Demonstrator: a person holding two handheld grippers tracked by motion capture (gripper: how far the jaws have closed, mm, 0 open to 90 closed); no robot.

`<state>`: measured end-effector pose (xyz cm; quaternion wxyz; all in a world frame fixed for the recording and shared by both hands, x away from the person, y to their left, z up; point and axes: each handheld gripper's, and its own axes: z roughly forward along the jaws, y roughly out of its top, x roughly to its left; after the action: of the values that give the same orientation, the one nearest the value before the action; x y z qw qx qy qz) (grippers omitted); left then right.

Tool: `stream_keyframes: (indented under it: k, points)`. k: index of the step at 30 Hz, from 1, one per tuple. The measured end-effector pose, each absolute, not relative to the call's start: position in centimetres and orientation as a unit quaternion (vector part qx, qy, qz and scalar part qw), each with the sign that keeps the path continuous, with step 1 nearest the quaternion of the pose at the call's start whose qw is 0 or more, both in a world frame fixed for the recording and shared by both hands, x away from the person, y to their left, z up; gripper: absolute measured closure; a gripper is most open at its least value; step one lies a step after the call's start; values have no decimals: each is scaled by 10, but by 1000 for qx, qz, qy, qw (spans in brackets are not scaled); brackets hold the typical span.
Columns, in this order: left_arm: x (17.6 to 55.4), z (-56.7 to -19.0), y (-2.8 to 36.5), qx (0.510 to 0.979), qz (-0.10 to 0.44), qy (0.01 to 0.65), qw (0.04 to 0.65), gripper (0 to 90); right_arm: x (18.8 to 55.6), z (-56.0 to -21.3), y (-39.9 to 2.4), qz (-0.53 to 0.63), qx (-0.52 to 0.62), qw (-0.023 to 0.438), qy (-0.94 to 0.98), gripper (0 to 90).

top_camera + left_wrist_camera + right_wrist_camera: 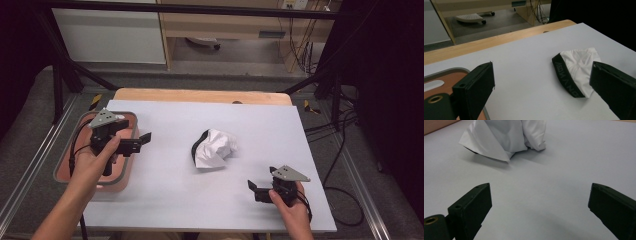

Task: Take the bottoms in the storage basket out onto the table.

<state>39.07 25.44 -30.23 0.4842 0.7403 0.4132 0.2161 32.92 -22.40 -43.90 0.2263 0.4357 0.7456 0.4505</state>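
Holding: a person's hands grip one gripper each above the tabletop (165, 200), nothing caught in either.
Tray: grey-rimmed, orange inside (131, 120), at the left edge of the tabletop, partly under the left hand (92, 162).
Left gripper: (142, 141) over the tray's right rim, jaws spread wide and empty, aimed right toward the cloth; in the left gripper view (541, 85) the cloth sits between and beyond the jaws.
Cloth: crumpled white garment with a dark lettered band (215, 147) (579, 65) (506, 135), mid-tabletop, well apart from both grippers.
Right gripper: (260, 190) near the right front edge, jaws wide apart, holding nothing; right gripper view (539, 207) has bare tabletop between them, cloth farther off.
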Motion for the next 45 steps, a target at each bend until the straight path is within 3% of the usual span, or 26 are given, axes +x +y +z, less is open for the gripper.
stream_keyframes:
  k: [45]
  points:
    - [353, -273, 311, 708, 253, 425, 503, 47, 327, -435, -228, 465, 431, 236, 736, 52]
